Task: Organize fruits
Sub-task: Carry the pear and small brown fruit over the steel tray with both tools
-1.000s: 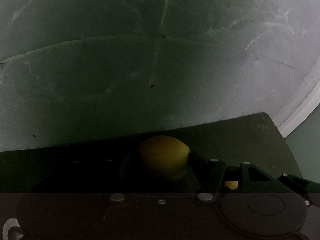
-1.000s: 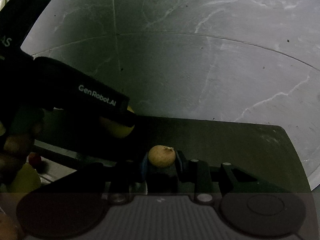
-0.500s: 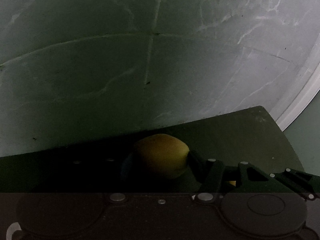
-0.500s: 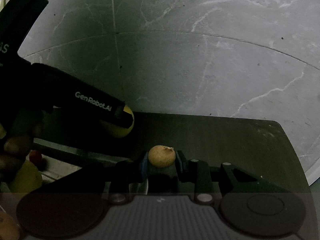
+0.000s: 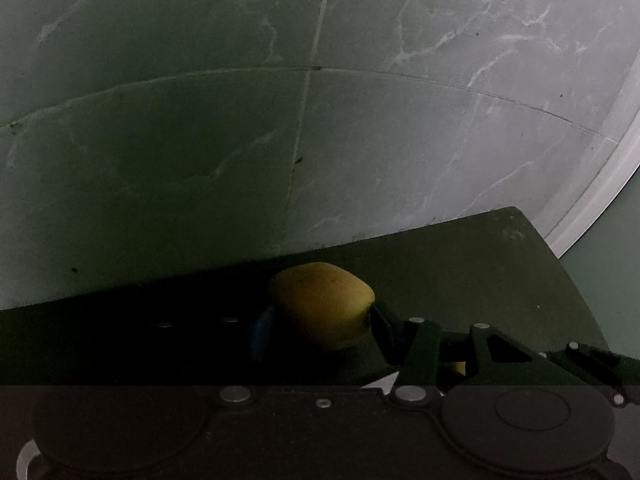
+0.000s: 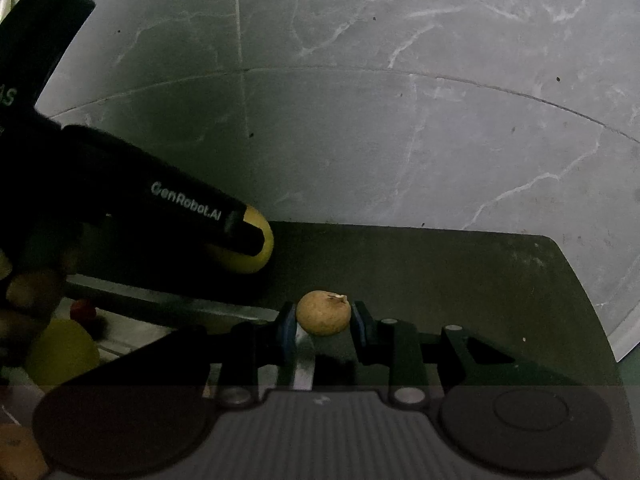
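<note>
A: Left wrist view; left gripper (image 5: 320, 312) pinches a yellow fruit (image 5: 322, 304); jaws spread only as wide as the fruit, one pad on each flank; fruit's longer axis runs across the jaws, side to side; it sits dead ahead of the camera, held over a dark tray (image 5: 480, 264); grey marble floor (image 5: 200, 140) beyond.

B: Any drop-off spot visible there?

A: None that I can tell; only the tray's flat surface and its far edge.

B: Right wrist view?

A: Right gripper (image 6: 323, 316) pinches a small brown round fruit (image 6: 323, 312); blue pads (image 6: 286, 330) pressed on both sides, jaws nearly closed because the fruit is small; stem scar faces up; no clear long axis. The left gripper (image 6: 240, 236) shows to the left and slightly ahead, its yellow fruit (image 6: 256, 252) poking out at the tip; the two fruits are near, not touching. Lower left, under the left gripper: a yellow fruit (image 6: 64, 348) and a small red fruit (image 6: 82, 310) on a pale surface.

B: Judgement?

A: Both loads look secure; the other fruits lie left of both jaws, so the left hand is nearer; risk is the grippers crowding each other.
</note>
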Motion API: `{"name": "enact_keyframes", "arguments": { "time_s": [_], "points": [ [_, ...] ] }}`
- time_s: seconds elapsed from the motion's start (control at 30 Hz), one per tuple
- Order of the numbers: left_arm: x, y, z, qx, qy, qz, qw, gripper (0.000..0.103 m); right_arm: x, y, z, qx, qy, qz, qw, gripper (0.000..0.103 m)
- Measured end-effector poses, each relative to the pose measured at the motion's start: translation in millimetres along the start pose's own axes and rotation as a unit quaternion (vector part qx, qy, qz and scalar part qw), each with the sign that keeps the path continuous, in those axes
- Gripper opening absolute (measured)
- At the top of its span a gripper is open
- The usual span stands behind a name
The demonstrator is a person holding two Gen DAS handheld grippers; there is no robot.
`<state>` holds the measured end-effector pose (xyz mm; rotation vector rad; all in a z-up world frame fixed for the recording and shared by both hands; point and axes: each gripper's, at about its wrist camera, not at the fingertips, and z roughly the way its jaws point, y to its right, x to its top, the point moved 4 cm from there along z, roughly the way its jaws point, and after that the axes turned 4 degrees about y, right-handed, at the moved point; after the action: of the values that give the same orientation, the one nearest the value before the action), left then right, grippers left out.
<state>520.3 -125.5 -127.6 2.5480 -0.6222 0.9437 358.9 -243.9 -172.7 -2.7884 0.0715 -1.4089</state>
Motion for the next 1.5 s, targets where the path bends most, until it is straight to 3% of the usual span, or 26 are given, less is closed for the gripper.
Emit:
{"name": "enact_keyframes", "arguments": {
  "time_s": [0.17, 0.37, 0.47, 1.17, 1.33, 1.5],
  "points": [
    [10, 2, 5, 0.001, -0.003, -0.018, 0.9998, 0.072, -2, 5, 2, -0.005, -0.004, 0.003, 1.0, 0.033],
    [15, 8, 26, 0.03, -0.036, -0.014, 0.9988, 0.071, -3, 13, 10, -0.006, -0.006, 0.006, 1.0, 0.033],
    [14, 8, 32, 0.027, -0.041, -0.023, 0.9985, 0.072, -2, 16, 15, -0.003, -0.008, 0.007, 1.0, 0.033],
    [-1, 5, 28, 0.035, -0.034, -0.048, 0.9977, 0.077, -7, 32, 25, 0.012, 0.0, 0.007, 1.0, 0.033],
    [-6, -1, 24, 0.041, -0.036, -0.066, 0.9963, 0.084, -12, 27, 19, 0.014, 0.004, 0.003, 1.0, 0.033],
    [-11, -6, 15, 0.04, -0.032, -0.087, 0.9949, 0.079, -15, 25, 16, 0.015, 0.005, 0.001, 1.0, 0.033]
  ]
}}
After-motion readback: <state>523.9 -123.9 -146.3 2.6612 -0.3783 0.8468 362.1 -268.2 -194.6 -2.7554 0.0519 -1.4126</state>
